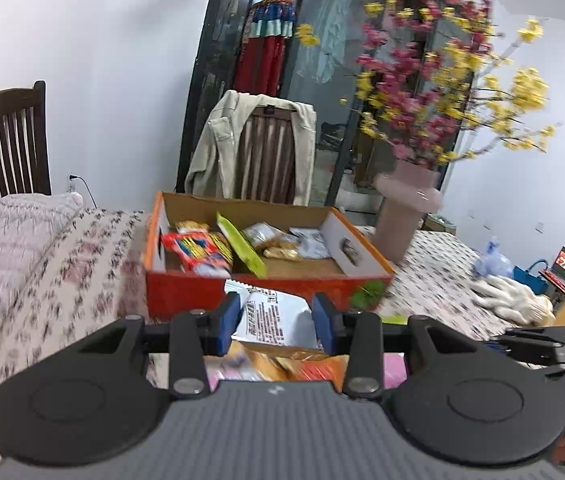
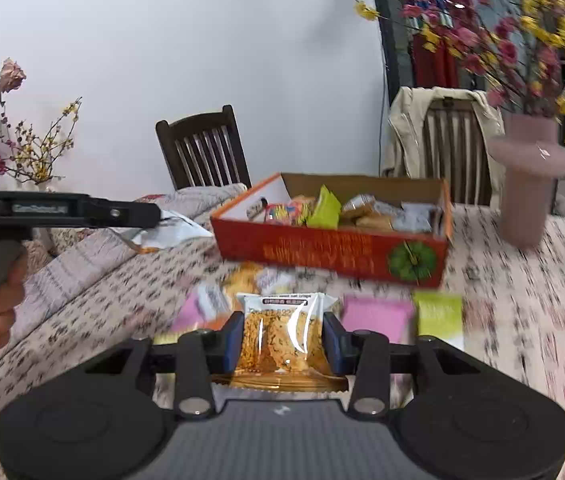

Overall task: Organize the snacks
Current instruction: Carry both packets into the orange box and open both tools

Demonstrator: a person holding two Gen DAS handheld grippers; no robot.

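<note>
Snacks: left gripper (image 1: 276, 322) pinching white packet (image 1: 272, 318); right gripper (image 2: 282, 336) pinching orange packet (image 2: 280, 338) | step: carry | next: drop both into box (image 2: 334, 246)

Pink vase (image 2: 528, 184), jacket-draped chair (image 1: 266, 152), floral tablecloth (image 1: 62, 264)

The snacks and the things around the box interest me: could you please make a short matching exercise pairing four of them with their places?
Things:
1. white packet
2. orange crispy snack
3. green packet
4. pink vase

Places:
A. inside the red box
B. between the right gripper fingers
C. on the tablecloth, right of the box
D. between the left gripper fingers

Pairs: 1-D, 2-B, 3-A, 4-C
</note>
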